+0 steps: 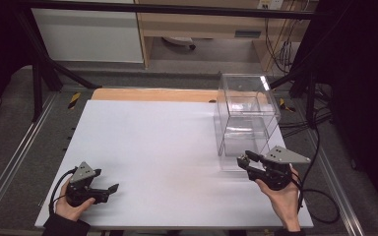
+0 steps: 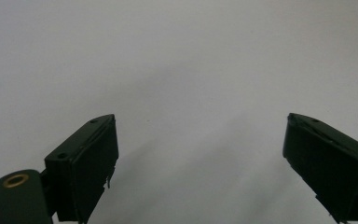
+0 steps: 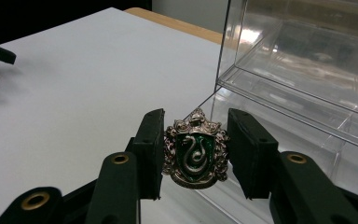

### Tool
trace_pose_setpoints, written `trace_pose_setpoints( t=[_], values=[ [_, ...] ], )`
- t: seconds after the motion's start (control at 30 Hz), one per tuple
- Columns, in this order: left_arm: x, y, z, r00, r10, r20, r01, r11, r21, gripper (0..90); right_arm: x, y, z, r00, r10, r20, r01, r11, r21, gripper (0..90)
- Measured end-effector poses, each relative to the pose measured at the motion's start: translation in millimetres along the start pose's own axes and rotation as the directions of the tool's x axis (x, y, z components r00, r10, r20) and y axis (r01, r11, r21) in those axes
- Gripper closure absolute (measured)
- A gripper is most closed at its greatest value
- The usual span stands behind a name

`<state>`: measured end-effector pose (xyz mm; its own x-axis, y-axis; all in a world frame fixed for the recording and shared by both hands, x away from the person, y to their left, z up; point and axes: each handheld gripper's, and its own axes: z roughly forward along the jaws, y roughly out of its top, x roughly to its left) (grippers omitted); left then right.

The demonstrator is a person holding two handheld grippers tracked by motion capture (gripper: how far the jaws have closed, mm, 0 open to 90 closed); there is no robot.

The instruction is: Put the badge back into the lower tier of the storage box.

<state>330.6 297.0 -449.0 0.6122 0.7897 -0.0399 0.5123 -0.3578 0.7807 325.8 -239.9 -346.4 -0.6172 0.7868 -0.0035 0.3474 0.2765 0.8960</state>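
The right gripper (image 3: 196, 149) held a badge (image 3: 196, 150) between its fingers (image 3: 150, 151), just before the clear case (image 1: 246, 118) near the desk's (image 1: 152, 142) right edge. The left gripper (image 1: 109, 191) hovered at the near left corner, fingers (image 2: 86, 163) wide and empty.

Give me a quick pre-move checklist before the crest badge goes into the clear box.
1. Right hand-held gripper shut on the crest badge: ok, jaws press both sides.
2. Badge upright, snake face toward camera: ok.
3. Clear box upright on the white table: ok.
4. Box's open side facing the gripper: cannot tell, clear walls.
5. Left hand-held gripper open, holding nothing, resting away from the box: ok.
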Motion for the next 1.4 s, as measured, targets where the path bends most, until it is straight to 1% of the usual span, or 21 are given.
trace_pose_setpoints(
  t=[0.27,0.57,0.67,0.83,1.07,1.4],
  values=[
    [0.1,-0.1,-0.1,1.0000,0.000,0.001,0.000,1.0000,0.000,9.9,-5.6,8.2,3.0,0.9999,0.005,0.015,-0.005,1.000,-0.003,57.8],
    [0.0,0.0,0.2,1.0000,0.000,0.001,0.000,1.0000,0.000,9.9,-15.1,16.9,4.3,0.9993,0.013,0.034,-0.013,1.000,-0.006,57.8],
    [-0.1,0.1,0.4,1.0000,0.000,0.001,0.000,1.0000,0.001,9.9,-17.3,18.5,6.9,0.9989,0.016,0.044,-0.016,1.000,-0.002,57.8],
    [0.1,0.0,0.2,1.0000,0.000,0.000,0.000,1.0000,0.000,9.9,-21.1,21.2,12.5,0.9987,0.022,0.047,-0.022,1.000,-0.002,57.8],
    [-0.1,0.0,0.5,1.0000,0.001,0.001,-0.001,1.0000,0.001,9.9,-28.0,23.5,17.6,0.9975,0.035,0.062,-0.035,0.999,0.007,57.8],
    [0.0,-0.1,0.7,1.0000,0.000,0.000,0.000,1.0000,0.001,9.9,-37.4,25.1,27.6,0.9963,0.039,0.077,-0.041,0.999,0.033,57.8]
  ],
)
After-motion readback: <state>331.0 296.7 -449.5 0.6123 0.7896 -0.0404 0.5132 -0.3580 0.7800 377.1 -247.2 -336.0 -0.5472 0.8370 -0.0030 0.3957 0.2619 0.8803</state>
